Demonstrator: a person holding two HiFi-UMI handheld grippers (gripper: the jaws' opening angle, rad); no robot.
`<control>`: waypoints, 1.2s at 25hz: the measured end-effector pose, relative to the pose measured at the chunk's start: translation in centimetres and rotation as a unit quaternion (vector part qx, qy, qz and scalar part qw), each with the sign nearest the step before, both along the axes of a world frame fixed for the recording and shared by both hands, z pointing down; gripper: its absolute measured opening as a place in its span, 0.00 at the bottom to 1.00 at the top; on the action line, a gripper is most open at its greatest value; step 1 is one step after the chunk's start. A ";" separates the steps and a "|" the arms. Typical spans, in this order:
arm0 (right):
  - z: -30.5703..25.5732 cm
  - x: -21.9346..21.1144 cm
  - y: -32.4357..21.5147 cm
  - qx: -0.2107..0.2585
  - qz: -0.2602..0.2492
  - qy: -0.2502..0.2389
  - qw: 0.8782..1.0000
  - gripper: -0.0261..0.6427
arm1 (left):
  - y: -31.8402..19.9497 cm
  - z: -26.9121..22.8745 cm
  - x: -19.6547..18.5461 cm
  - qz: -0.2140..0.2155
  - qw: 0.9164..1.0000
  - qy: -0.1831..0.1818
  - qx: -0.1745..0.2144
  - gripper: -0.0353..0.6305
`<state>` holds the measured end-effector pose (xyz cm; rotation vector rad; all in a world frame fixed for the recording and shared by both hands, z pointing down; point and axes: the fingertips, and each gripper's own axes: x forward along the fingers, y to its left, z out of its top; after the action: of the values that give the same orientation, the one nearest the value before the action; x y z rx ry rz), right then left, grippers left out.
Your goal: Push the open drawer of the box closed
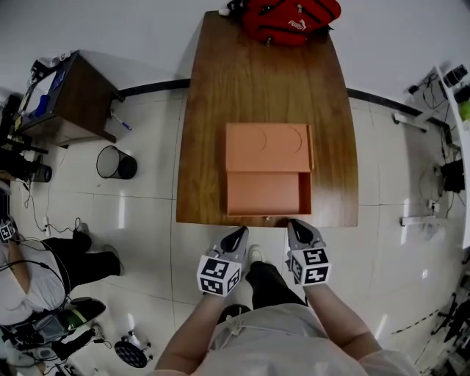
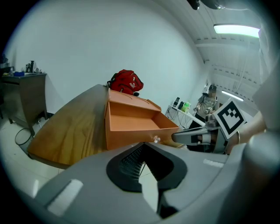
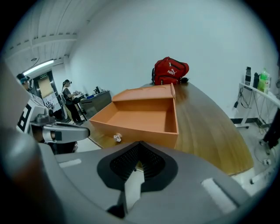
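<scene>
On wooden table (image 1: 213, 110), toward near edge: orange box (image 1: 268, 145); drawer (image 1: 263, 192) pulled out toward near side, front at table edge; red backpack (image 1: 290, 18) at far end; left gripper (image 1: 239, 233) and right gripper (image 1: 295, 226) held just off near edge, either side of drawer knob (image 1: 267, 218), apart from it; both jaw pairs clenched together, grasping nothing.

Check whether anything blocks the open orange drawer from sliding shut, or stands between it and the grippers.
Nothing visible does. The open orange drawer is empty, and only air separates its front from the left gripper and right gripper.
</scene>
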<state>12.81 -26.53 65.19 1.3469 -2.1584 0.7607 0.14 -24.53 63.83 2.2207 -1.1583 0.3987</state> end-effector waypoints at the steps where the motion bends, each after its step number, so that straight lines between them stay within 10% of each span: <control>1: 0.3 -0.1 -0.3 -0.004 0.004 -0.003 1.000 0.05 | -0.4 0.3 0.1 -0.001 1.000 0.002 -0.003 0.06; 30: 0.2 -2.0 -9.8 0.003 -0.012 -0.001 1.000 0.05 | -11.7 0.6 -0.7 -0.054 0.998 0.019 -0.007 0.06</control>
<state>10.84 -36.36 65.38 1.3220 -2.1759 0.7457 -0.55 -36.24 64.45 2.1336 -1.2447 0.3164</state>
